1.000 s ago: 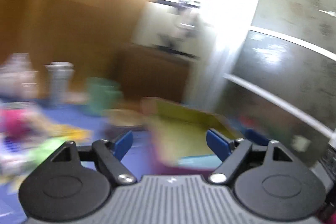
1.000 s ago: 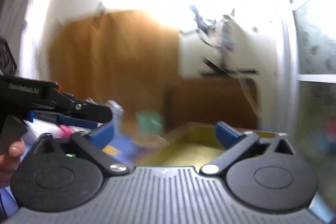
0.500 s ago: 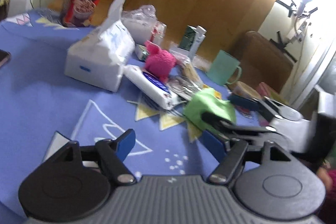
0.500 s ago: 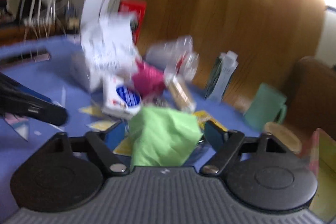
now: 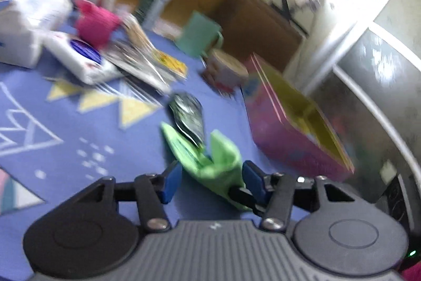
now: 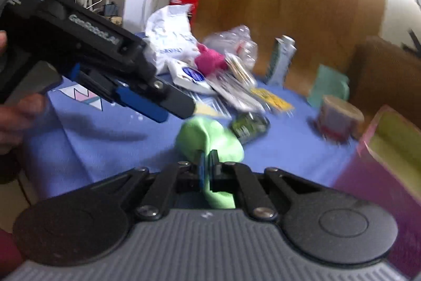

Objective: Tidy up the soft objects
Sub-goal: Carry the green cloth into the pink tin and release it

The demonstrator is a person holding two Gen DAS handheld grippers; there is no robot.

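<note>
On the blue patterned tablecloth [image 6: 110,149], the left gripper [image 5: 210,182] is hanging with its blue pads apart on either side of the crumpled lime-green soft cloth [image 6: 210,141], its jaws having just been closing without pressing it. The right gripper [image 6: 208,170] has just snapped together and is pinching a fold of that cloth. Further right, the open pink box with yellow lining [image 5: 292,120] is sitting near the cloth.
</note>
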